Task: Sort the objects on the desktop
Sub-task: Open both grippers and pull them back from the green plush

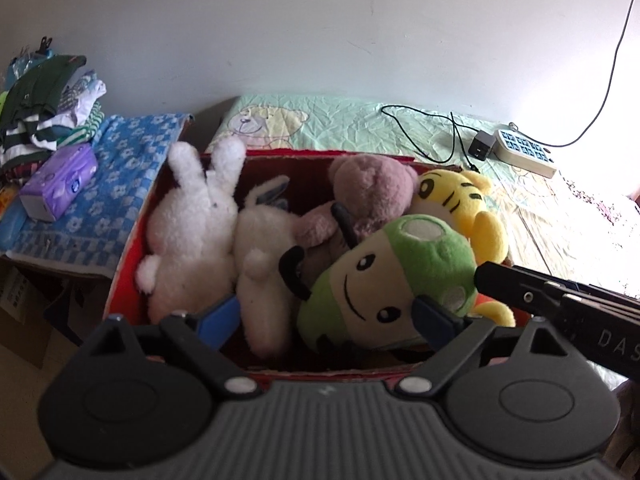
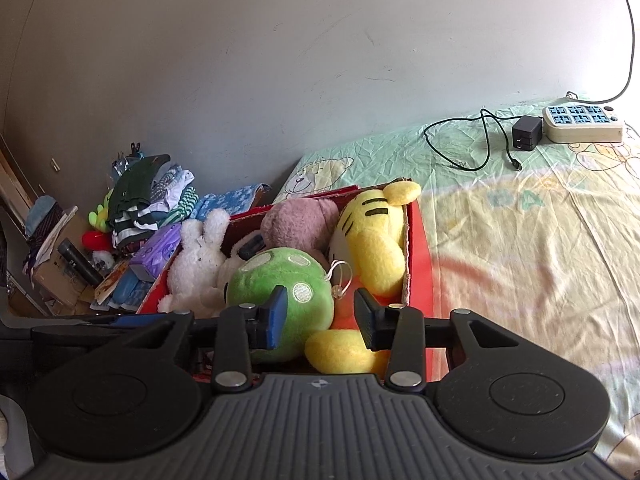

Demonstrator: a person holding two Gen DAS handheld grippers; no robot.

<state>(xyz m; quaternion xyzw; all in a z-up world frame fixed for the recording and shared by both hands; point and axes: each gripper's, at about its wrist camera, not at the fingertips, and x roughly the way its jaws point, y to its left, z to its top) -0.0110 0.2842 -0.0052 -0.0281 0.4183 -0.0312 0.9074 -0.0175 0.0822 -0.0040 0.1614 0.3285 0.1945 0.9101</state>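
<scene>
Left wrist view: the left tongs (image 1: 324, 312) are standing wide around the green plush (image 1: 384, 280), lying low centre in the red box (image 1: 132, 248). Right wrist view: the right tongs (image 2: 320, 316) are standing narrower, gripping nothing, beside that soft, light plush (image 2: 280, 292); its round head looks easiest to squeeze

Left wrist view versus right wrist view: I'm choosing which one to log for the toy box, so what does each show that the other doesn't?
Only the left wrist view shows the green plush's face and the white rabbit whole. Only the right wrist view shows the floor clutter left of the box, including a dark cylinder, and more open bedsheet. Both show the red box, pink bear, yellow tiger and power strip.
</scene>
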